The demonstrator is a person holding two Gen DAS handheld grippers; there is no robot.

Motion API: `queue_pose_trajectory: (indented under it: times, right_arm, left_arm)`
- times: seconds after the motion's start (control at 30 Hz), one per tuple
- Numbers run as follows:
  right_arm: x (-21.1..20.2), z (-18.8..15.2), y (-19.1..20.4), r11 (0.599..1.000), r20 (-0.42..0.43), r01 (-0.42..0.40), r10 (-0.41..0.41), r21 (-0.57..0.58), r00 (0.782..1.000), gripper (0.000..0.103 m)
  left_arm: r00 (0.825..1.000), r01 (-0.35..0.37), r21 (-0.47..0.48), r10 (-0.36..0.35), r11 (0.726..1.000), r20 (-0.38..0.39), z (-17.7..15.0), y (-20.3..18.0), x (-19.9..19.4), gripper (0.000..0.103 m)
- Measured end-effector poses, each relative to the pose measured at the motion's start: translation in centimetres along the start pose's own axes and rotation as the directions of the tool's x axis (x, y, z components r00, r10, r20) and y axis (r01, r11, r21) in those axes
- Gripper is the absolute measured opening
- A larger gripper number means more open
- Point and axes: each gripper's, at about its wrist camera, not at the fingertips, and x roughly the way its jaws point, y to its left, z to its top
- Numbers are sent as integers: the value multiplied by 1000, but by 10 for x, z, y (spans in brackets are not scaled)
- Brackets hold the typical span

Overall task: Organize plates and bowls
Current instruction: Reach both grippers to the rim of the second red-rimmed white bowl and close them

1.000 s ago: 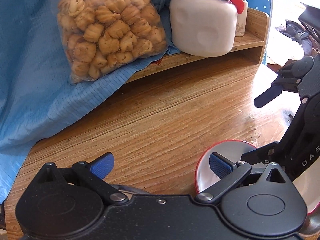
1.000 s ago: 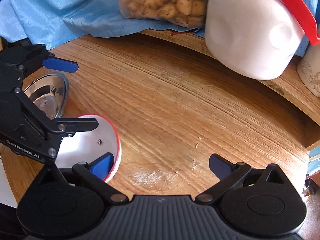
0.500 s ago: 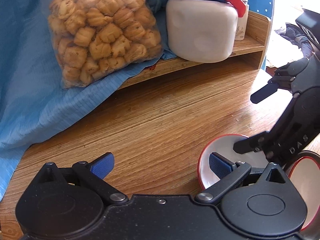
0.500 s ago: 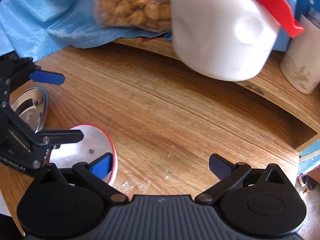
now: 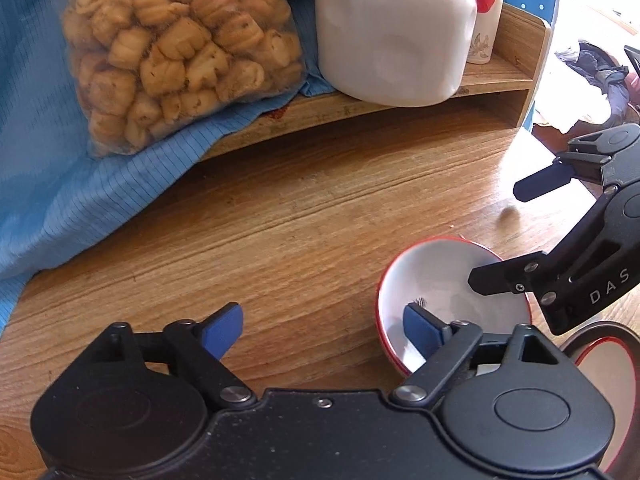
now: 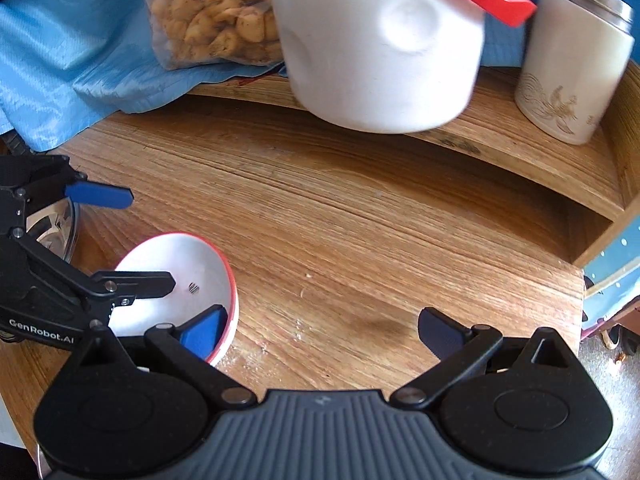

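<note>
A white bowl with a red rim (image 5: 436,280) sits on the wooden table; it also shows in the right wrist view (image 6: 188,276). My left gripper (image 5: 324,332) is open, its right finger over the bowl's near rim. My right gripper (image 6: 320,330) is open, its left finger over the same bowl. A second red-rimmed dish (image 5: 604,384) lies at the lower right of the left wrist view. A shiny steel bowl (image 6: 52,228) lies behind the left gripper (image 6: 132,240) in the right wrist view.
A low wooden shelf (image 5: 360,112) at the back holds a bag of biscuits (image 5: 176,48), a white jug with a red lid (image 5: 392,36) and a cream canister (image 6: 572,64). A blue cloth (image 5: 60,168) drapes over the table's left side.
Both grippers have pulled back and up from the table. The red-rimmed bowl now shows more fully, and a second red-rimmed dish has come into the left wrist view.
</note>
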Motion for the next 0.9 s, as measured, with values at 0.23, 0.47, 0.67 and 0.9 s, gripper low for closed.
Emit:
queue_pose_trajectory:
  times: [0.23,0.47,0.67,0.9]
  right_arm:
    - [-9,-8,4,999,27,-39,38,24,999,88]
    - [-11,-10,2,994,25,-84,83,69,996,77]
    - [-14,-10,6,988,24,-129,127,82,992,57]
    - [-11,-10,6,976,13,-186,185,111,983,44]
  left_arm:
    - [999,36,-19,-36,999,-22,1,-8,1,64]
    - [999,50,-25,-50,998,-18,2,-18,-1,51]
    - [997,76,-39,-76,996,-17,3,-20,-3,41]
    - [994,110,-42,-111,993,-20,4,-23,-1,25]
